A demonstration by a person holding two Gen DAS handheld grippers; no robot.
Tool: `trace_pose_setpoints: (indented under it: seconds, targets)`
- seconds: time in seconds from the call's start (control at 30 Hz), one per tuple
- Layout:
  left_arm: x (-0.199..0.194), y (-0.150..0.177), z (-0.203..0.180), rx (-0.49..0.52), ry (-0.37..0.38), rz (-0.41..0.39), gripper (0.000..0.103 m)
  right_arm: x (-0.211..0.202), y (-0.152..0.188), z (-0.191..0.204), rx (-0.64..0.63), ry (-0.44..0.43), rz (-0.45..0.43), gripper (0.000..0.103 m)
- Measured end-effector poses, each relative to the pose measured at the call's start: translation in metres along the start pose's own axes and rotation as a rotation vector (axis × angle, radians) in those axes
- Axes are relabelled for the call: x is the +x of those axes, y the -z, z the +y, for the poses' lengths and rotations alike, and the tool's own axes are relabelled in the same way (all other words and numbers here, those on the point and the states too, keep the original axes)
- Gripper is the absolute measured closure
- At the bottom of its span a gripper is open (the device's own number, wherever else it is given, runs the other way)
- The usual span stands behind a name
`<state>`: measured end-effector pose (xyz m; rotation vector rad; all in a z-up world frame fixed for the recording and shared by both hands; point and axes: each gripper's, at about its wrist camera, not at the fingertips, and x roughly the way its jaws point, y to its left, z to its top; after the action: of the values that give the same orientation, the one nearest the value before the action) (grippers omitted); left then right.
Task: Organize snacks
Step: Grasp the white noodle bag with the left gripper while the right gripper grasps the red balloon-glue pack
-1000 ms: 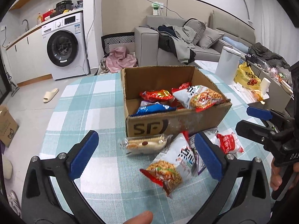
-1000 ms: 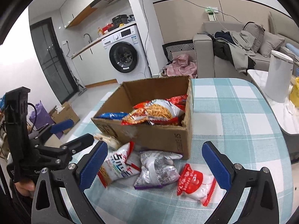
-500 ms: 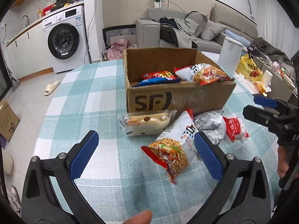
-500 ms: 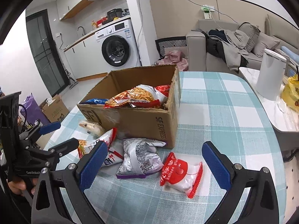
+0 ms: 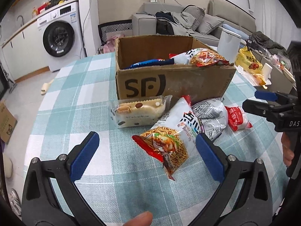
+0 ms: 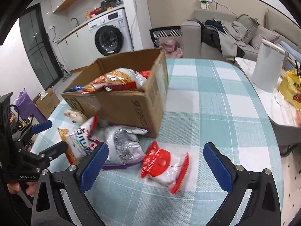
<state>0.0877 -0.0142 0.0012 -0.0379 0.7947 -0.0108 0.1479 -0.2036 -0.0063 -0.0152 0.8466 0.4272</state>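
A cardboard box [image 5: 169,82] [image 6: 124,105] stands on the checked table, holding several snack bags. In front of it lie a cake packet [image 5: 139,113], a noodle-snack bag [image 5: 173,131] [image 6: 80,141], a grey-silver bag [image 5: 210,114] [image 6: 124,145] and a red-and-white packet [image 5: 236,116] [image 6: 163,165]. My left gripper [image 5: 148,156] is open just above the table, with the noodle-snack bag's lower end between its blue pads. My right gripper [image 6: 156,165] is open around the red-and-white packet, low over the table. Each gripper also shows in the other's view, held by a hand.
The table's checked cloth [image 5: 75,98] has bare room left of the box and behind it on the right [image 6: 216,94]. A white canister [image 6: 267,69] and a yellow bag [image 6: 291,90] sit on a side table. A washing machine [image 5: 60,37] and sofa [image 5: 178,22] stand beyond.
Both grippers have dropped lower and closer to the packets in front of the box. The box and packets look larger and have not shifted on the table.
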Motion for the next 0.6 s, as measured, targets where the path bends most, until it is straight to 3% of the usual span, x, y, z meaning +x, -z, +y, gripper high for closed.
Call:
trace_pose_setpoints:
  seconds: [0.6]
  targets:
    - [0.025,-0.003,0.007,-0.045,0.023,0.048,0.001,0.031,0.015,-0.022,0.041,0.069,0.131,0.001]
